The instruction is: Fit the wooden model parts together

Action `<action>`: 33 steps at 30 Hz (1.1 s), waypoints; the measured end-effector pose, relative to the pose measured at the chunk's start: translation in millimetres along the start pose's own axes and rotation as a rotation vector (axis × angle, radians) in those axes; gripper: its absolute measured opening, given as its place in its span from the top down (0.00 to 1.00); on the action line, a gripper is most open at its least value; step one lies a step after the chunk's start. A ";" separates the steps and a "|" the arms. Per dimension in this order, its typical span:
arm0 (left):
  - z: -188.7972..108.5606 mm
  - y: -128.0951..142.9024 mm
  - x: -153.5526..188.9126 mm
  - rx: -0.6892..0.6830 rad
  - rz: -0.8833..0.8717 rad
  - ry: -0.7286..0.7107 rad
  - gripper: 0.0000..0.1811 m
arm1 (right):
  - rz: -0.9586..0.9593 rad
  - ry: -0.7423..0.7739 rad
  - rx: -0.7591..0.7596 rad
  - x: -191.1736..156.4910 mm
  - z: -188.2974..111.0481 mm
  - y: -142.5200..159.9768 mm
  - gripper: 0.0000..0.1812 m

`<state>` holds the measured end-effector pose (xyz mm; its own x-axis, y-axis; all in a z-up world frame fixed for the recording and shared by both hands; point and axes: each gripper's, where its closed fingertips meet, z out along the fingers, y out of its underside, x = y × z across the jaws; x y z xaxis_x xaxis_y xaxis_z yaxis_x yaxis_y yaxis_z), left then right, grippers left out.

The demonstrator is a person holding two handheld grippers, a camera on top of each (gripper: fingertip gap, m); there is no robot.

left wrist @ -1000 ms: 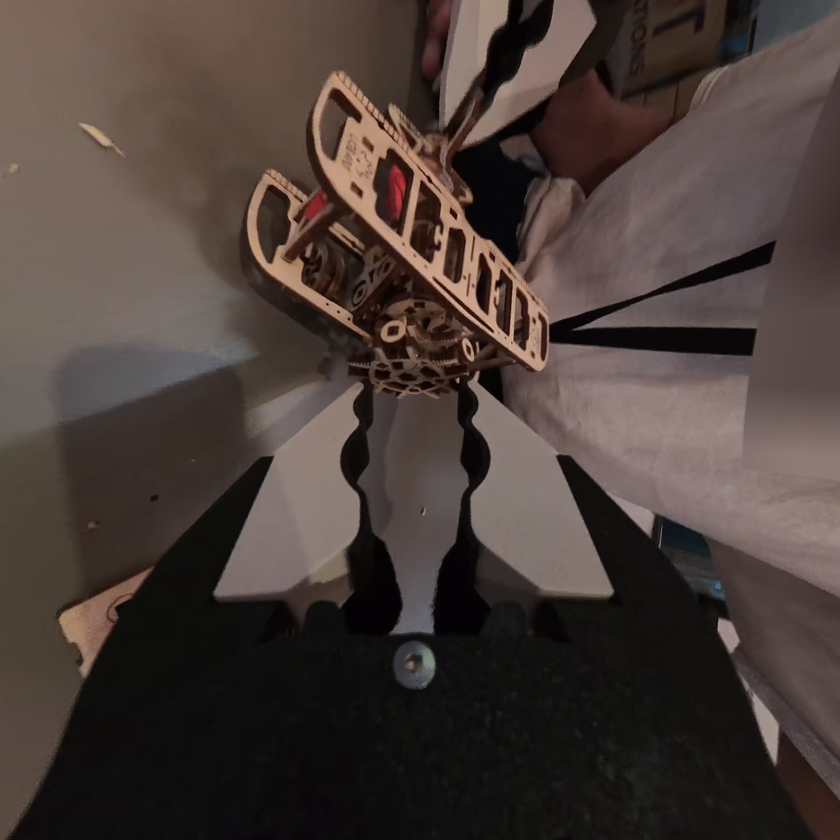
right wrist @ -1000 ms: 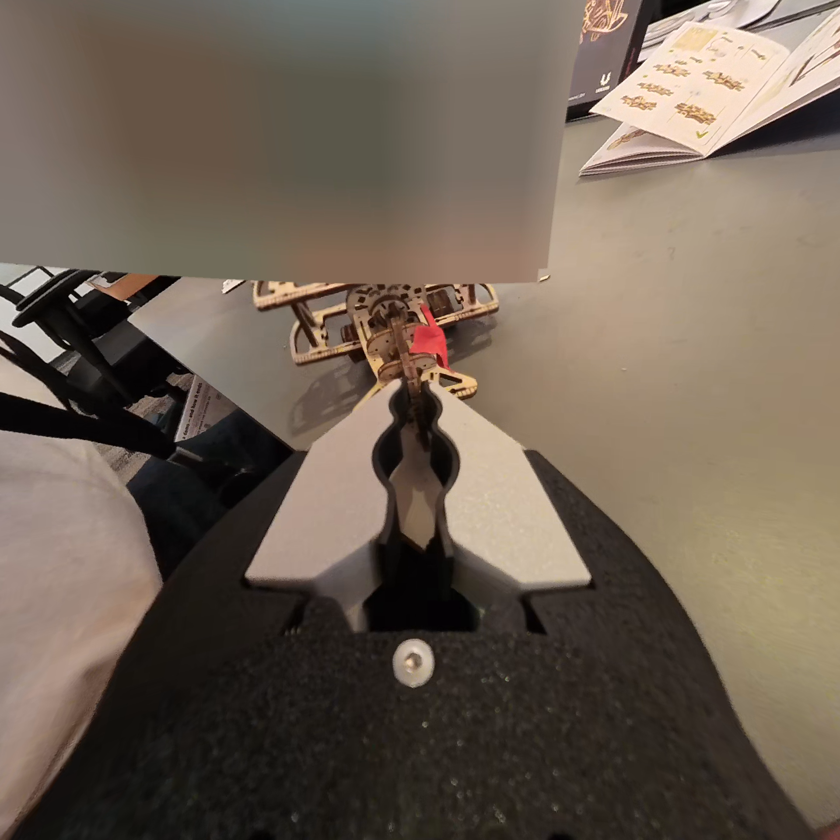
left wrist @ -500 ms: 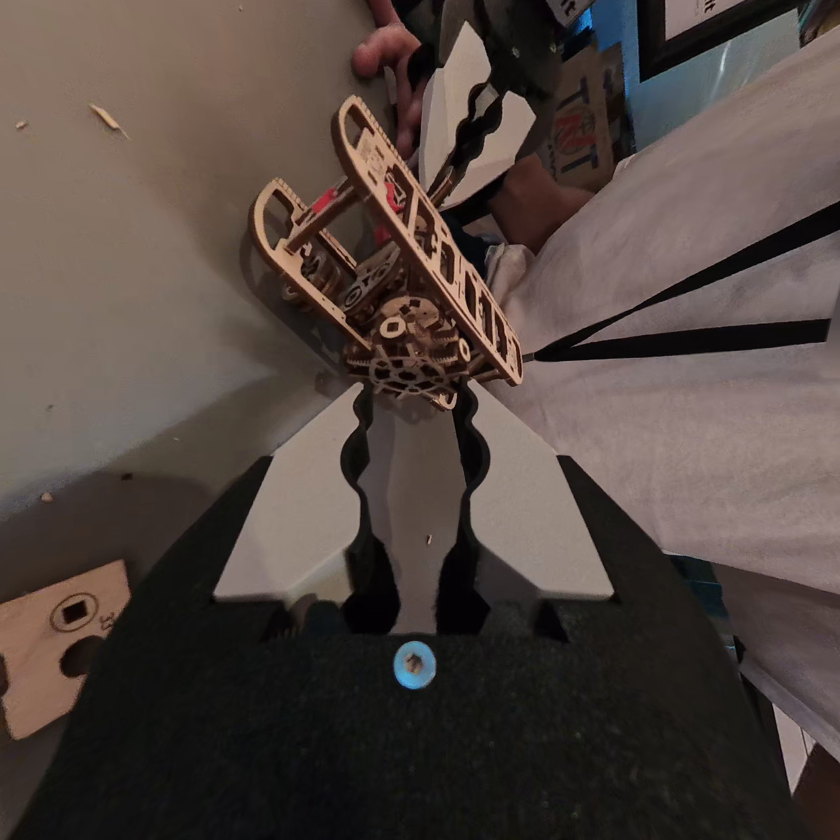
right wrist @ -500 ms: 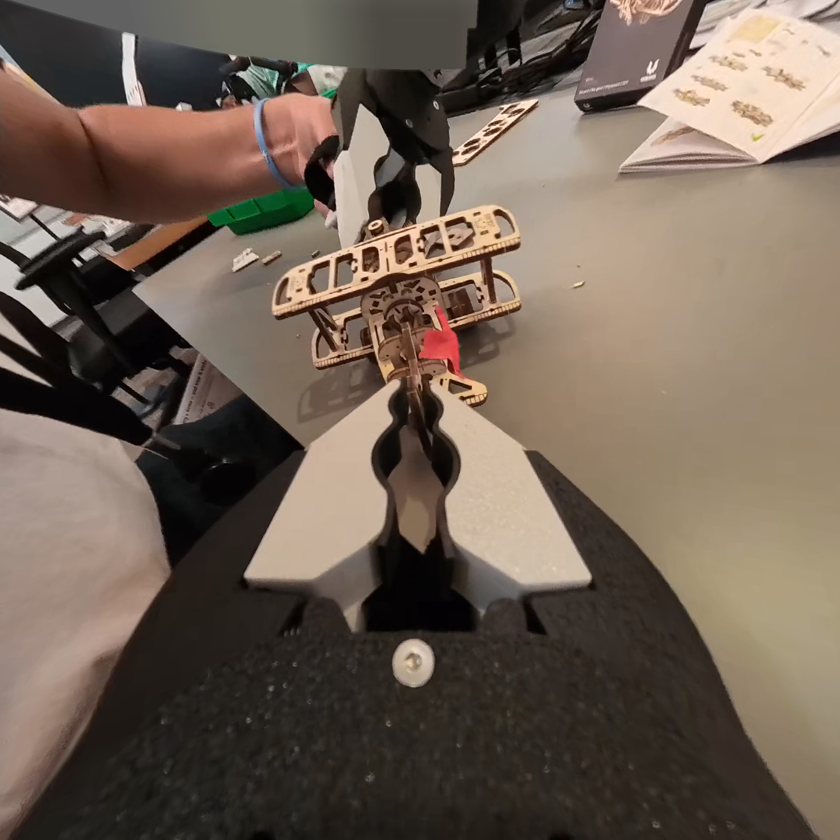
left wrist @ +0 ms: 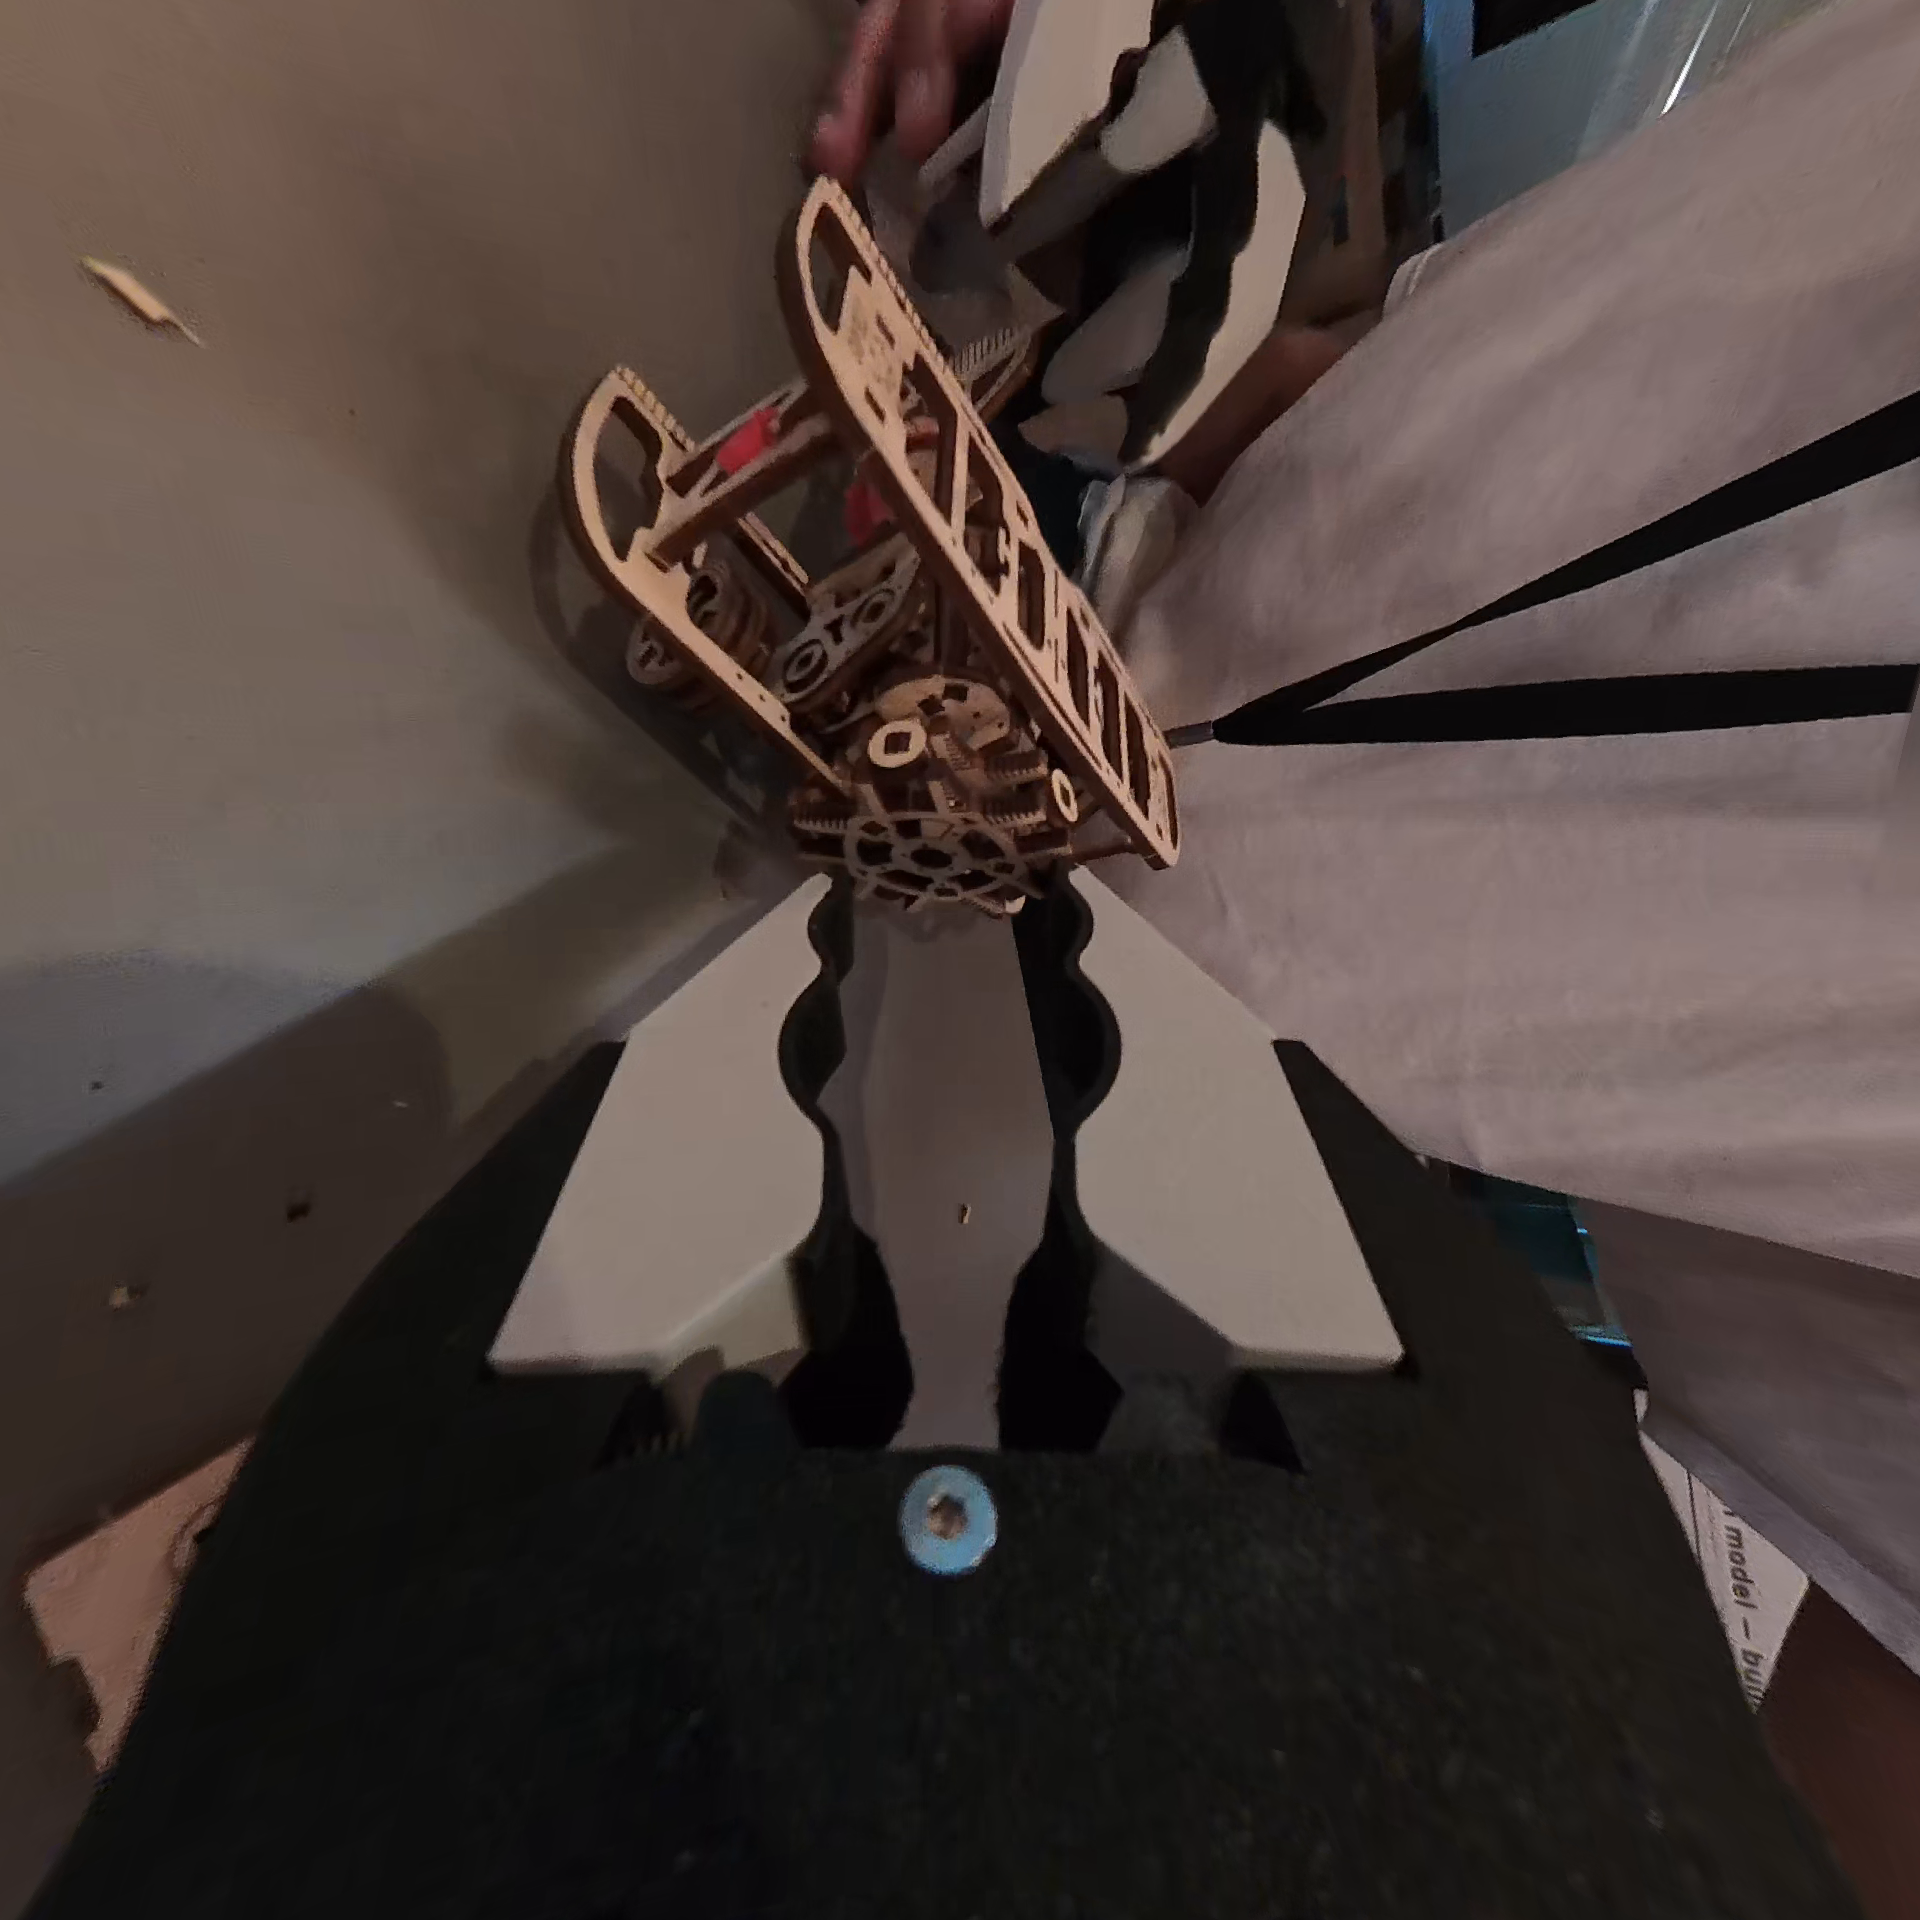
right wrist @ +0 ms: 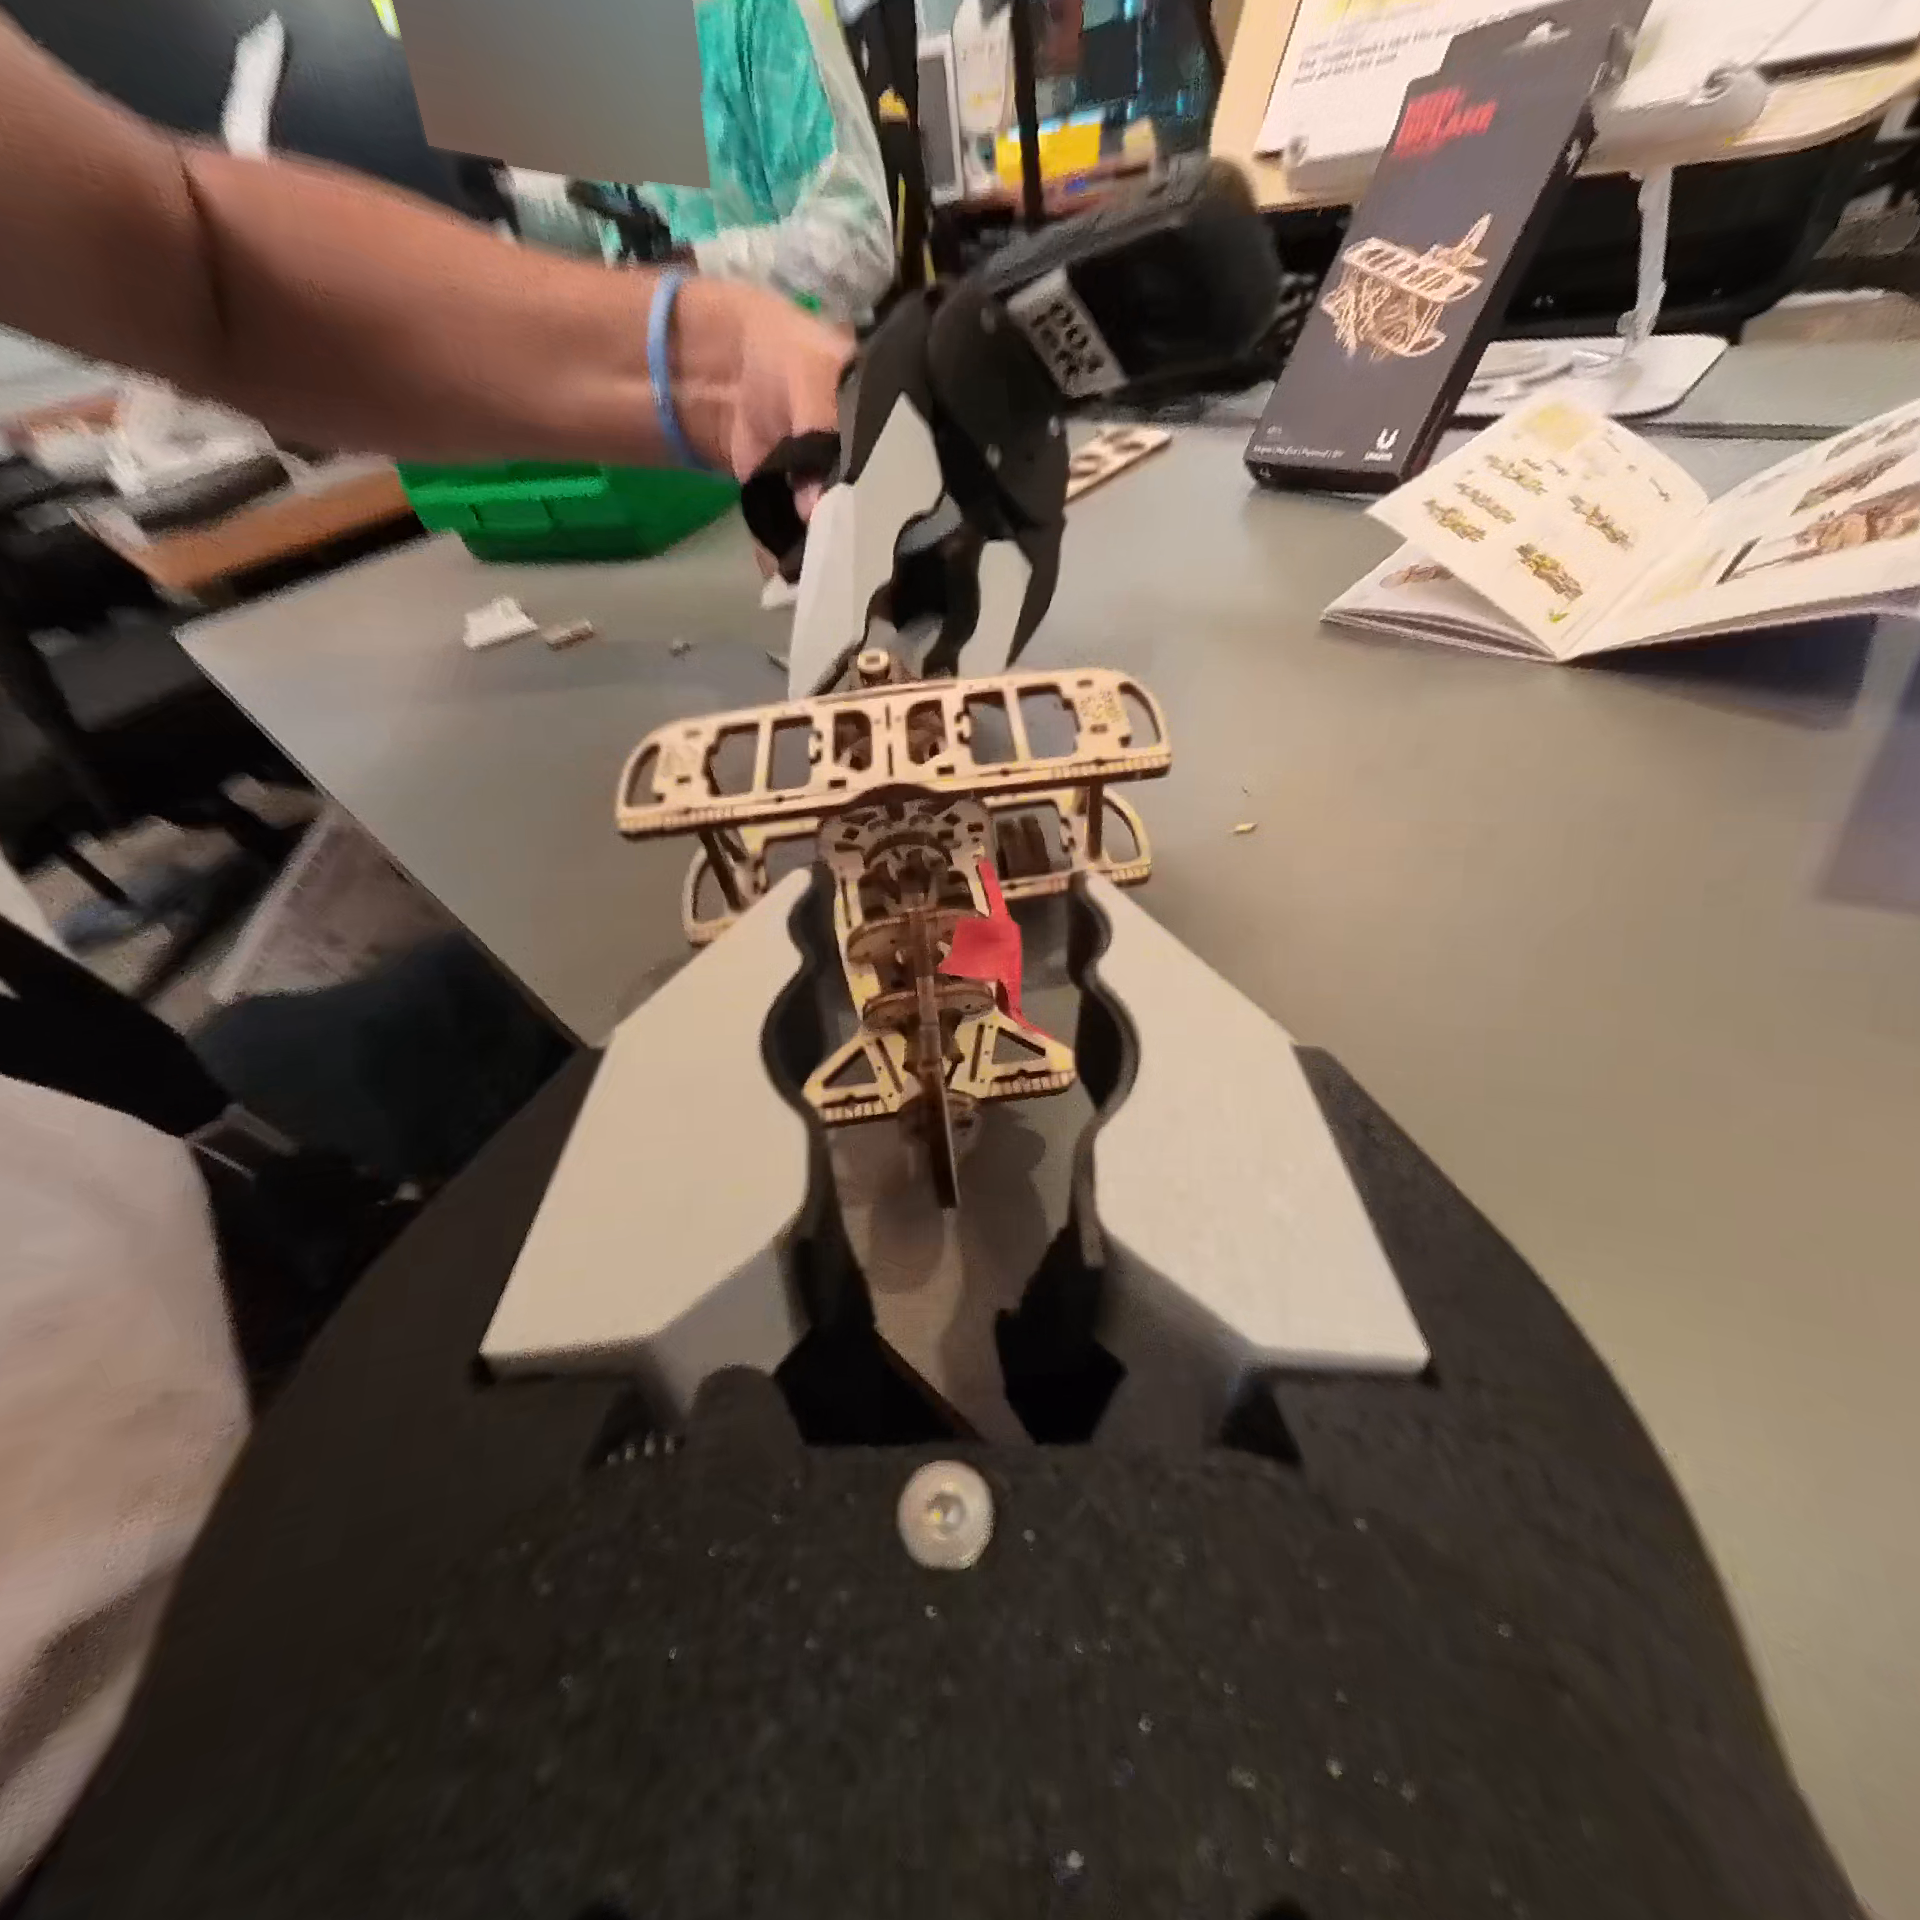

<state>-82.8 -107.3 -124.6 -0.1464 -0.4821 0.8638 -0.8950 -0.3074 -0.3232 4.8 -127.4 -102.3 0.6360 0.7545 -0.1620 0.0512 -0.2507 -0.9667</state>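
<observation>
A green bin (right wrist: 561, 509) sits far left on the grey desk (right wrist: 1507, 935). Beside it, a person's arm reaches in with the left gripper (right wrist: 914, 639), tips down at the nose of the wooden biplane (right wrist: 894, 821); in the left wrist view its jaws stand spread, the round nose gear (left wrist: 925, 857) between the tips. The plane rests on the desk at centre. The right gripper (right wrist: 940, 925) has its jaws spread on either side of the tail, not gripping. To the right stand a dark box (right wrist: 1423, 270) and an open booklet (right wrist: 1621, 530).
</observation>
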 end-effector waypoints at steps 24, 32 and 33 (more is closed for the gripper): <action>9.6 -4.1 4.5 -0.009 -0.001 -0.025 0.82 | -0.131 0.006 -0.213 -23.8 25.9 16.1 0.86; 16.1 0.5 8.4 -0.052 0.007 -0.043 0.82 | -0.191 0.031 -0.245 -21.8 27.4 18.0 0.96; 16.4 0.2 8.5 -0.053 0.008 -0.045 0.82 | -0.184 0.029 -0.246 -21.4 27.1 18.0 0.96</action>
<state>-77.4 -124.9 -123.7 -0.1355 -0.5212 0.8426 -0.9149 -0.2605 -0.3082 -28.8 -131.6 -121.6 0.6208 0.7837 0.0203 0.3497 -0.2536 -0.9019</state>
